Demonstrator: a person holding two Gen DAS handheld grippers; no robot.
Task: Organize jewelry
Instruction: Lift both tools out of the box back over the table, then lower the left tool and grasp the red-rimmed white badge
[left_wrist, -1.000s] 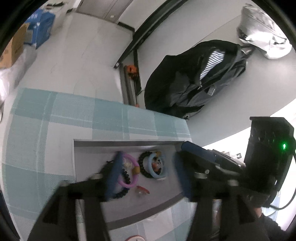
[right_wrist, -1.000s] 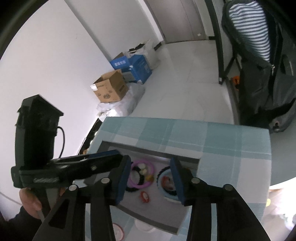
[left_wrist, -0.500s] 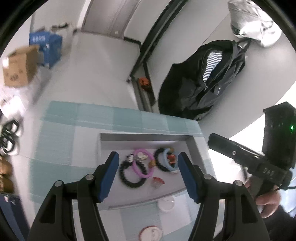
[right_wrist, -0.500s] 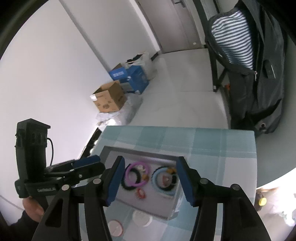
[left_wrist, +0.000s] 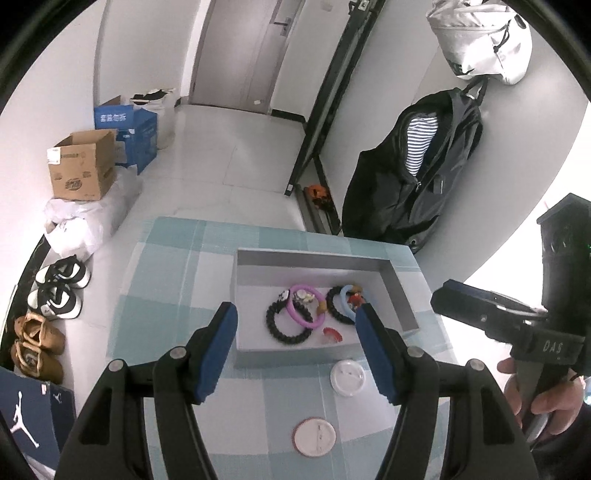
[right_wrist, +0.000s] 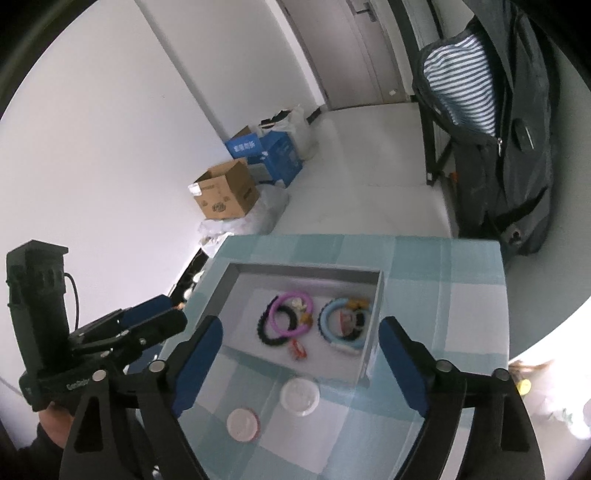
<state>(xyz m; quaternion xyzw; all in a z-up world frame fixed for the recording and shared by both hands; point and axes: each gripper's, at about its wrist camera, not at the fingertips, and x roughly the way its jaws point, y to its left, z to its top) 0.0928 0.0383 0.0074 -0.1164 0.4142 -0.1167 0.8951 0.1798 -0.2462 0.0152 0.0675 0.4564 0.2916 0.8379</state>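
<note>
**Both jaws empty above the tray, loose discs on the near side**

The grey tray (left_wrist: 400, 295) lies ahead of and below both grippers, with the jewelry gathered towards its middle and right: a black beaded bracelet (left_wrist: 284, 328) overlapped by a purple ring bracelet (left_wrist: 308, 306), a pale blue bracelet (right_wrist: 338, 330) lying over a second black one further right, and a small red charm (left_wrist: 332, 334) nearest the tray's near wall. Outside the tray, just on its near side, two small round discs rest on the cloth, a white disc (left_wrist: 347, 377) close to the tray wall and a red-rimmed disc (left_wrist: 314, 436) nearer still. Judged from how they lie, these are the likeliest pieces left to put away, and both sit between the two grippers, the white one slightly closer to the right gripper (right_wrist: 297, 356). Being round, they have no long axis to line up with.

The left gripper (left_wrist: 295, 339) is held about half open with nothing between its jaws. The right gripper's jaws have just been opening and now stand wide, also empty.

The surface (left_wrist: 170, 280) is a small one under a blue-and-white checked cloth. Beyond it are a pale floor, cardboard boxes (left_wrist: 83, 168), shoes (left_wrist: 59, 288) along the left wall, and a dark jacket (left_wrist: 413, 173) hanging on the right
</note>
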